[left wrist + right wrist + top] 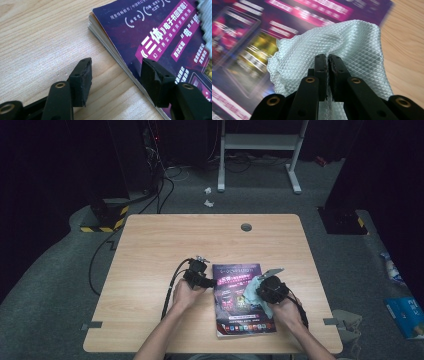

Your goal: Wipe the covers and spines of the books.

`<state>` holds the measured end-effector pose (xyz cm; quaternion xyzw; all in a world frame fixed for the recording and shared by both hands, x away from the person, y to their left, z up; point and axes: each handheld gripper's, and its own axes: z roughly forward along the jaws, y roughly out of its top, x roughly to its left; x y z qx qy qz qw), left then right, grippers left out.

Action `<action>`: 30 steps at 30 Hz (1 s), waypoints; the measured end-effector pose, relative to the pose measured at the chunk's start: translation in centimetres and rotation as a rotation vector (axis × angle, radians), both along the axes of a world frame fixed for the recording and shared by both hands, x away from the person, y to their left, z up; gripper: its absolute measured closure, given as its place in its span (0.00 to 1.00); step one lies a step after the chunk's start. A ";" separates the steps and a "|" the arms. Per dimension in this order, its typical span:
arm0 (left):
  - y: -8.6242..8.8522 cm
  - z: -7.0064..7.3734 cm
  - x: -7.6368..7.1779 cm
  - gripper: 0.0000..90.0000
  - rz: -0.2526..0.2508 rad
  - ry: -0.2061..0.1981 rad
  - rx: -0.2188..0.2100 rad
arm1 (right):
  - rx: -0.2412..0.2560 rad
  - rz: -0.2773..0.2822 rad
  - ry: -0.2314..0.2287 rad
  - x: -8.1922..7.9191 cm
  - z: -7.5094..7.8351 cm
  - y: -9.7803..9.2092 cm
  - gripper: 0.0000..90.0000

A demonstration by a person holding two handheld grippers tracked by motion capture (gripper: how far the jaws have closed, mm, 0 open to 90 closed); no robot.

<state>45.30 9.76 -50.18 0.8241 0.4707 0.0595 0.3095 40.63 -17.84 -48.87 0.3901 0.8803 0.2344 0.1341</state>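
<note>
Our right gripper (pixel 327 62) has its fingers clamped on the cloth (pixel 337 50), over the magazine (pixel 242 300) at the bench's six o'clock; left gripper (pixel 115 77) fingers apart, straddling its edge. Unpinned, the magazine may skid.

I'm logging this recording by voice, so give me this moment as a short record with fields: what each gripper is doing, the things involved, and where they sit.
surface: wooden table
book: purple-covered book lying flat near the table's front edge, cover up
cloth: pale waffle-weave cloth resting on the book's cover
left gripper: left gripper open, low at the book's left edge, one jaw over the table and the other over the cover
right gripper: right gripper shut on the cloth, above the book
work in hand: apparently wiping the cover
</note>
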 end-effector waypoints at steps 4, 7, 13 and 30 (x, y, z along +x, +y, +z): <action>0.2 0.1 0.0 0.47 0.005 0.008 -0.016 | 0.013 0.067 0.004 0.4 -0.1 3.2 0.94; 0.3 0.5 -0.4 0.47 -0.012 0.005 -0.004 | 0.010 0.107 0.007 0.8 -0.1 5.6 0.94; 0.1 1.2 -3.0 0.45 -0.061 -0.016 0.016 | 0.019 0.092 0.017 1.9 -0.1 5.9 0.94; -0.8 -0.1 -5.6 0.35 -0.057 -0.038 0.065 | 0.028 0.151 0.024 3.0 0.0 11.2 0.94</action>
